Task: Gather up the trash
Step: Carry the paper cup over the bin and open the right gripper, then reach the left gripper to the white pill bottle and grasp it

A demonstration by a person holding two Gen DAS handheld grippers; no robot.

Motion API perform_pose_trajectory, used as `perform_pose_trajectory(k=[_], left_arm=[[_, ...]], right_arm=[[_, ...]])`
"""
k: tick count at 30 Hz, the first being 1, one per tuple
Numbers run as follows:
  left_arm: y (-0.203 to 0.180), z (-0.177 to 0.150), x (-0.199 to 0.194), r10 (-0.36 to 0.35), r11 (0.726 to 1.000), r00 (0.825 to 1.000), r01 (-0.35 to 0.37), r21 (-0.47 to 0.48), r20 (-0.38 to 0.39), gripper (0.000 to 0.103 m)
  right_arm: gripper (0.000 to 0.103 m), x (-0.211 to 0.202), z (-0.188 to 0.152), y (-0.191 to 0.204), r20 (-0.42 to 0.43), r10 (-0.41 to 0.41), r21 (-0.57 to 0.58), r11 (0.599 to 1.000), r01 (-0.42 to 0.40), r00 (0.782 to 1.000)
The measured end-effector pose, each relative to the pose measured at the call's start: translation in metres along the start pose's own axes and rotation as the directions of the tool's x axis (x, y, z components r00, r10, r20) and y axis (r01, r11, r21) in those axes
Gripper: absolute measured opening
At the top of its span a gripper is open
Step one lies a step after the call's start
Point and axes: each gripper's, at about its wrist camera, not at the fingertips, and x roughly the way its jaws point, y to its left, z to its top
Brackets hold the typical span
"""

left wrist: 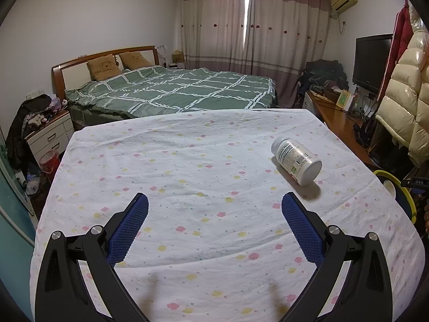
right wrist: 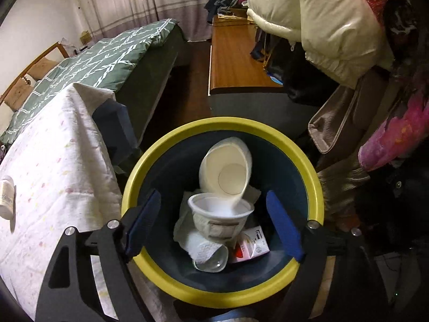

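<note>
A white pill bottle [left wrist: 296,161] lies on its side on the flower-print tablecloth [left wrist: 187,161], right of and beyond my left gripper [left wrist: 214,197], which hangs open over the cloth with nothing between its blue pads. My right gripper [right wrist: 213,194] stands open above a dark trash bin with a yellow rim [right wrist: 222,122]. A blurred white paper cup [right wrist: 226,166] is tilted inside the bin, clear of both pads. Under it lie a white plastic cup [right wrist: 219,212], a clear cup [right wrist: 211,257], tissue and a red-and-white carton [right wrist: 250,245]. The pill bottle [right wrist: 6,197] shows at the left edge of the right wrist view.
The bin's rim [left wrist: 409,201] stands just past the table's right edge. Behind the table is a bed with a green checked cover [left wrist: 174,91]. A wooden desk [right wrist: 236,53], hanging puffy coats [right wrist: 321,21] and bags crowd the right side of the bin.
</note>
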Motion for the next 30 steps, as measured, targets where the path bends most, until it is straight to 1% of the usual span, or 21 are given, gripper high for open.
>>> perform_pose_trajectory(k=[6,12,15,19,23,24,27,30], left_arm=[[0.001,0.000,0.002,0.003,1.000,1.000,-0.003,-0.007,-0.009,0.098],[0.013,0.000,0.011,0.026,0.996,0.998,-0.031,-0.084,-0.058,0.098],[0.012,0.002,0.012,0.012,0.994,0.997,-0.021,-0.112,-0.080,0.098],[-0.011,0.014,0.010,0.013,0.996,0.996,-0.020,-0.083,-0.085,0.098],[-0.046,0.034,0.012,-0.009,0.999,0.997,0.006,-0.044,-0.079,0.098],[-0.055,0.039,0.015,-0.011,0.999,0.997,0.008,-0.031,-0.080,0.098],[-0.086,0.053,0.025,-0.047,0.999,0.996,0.048,0.011,-0.079,0.098],[-0.113,0.061,0.045,-0.044,0.998,0.993,0.049,0.042,-0.108,0.098]], right_arm=[[0.078,-0.007,-0.002,0.008,0.015,0.037,-0.016,0.999,-0.036,0.999],[0.078,-0.018,-0.003,0.016,0.041,0.067,-0.043,0.997,-0.065,0.997],[0.080,-0.024,-0.003,0.015,0.060,0.072,-0.057,0.996,-0.069,0.996],[0.080,-0.030,-0.003,0.010,0.087,0.073,-0.057,0.996,-0.068,0.994],[0.081,-0.031,-0.005,0.003,0.088,0.102,-0.050,0.994,-0.098,0.991],[0.081,-0.029,-0.005,0.002,0.085,0.110,-0.051,0.993,-0.106,0.990],[0.081,-0.026,-0.007,-0.001,0.075,0.138,-0.053,0.990,-0.134,0.988],[0.081,-0.024,-0.009,-0.003,0.065,0.164,-0.054,0.986,-0.160,0.984]])
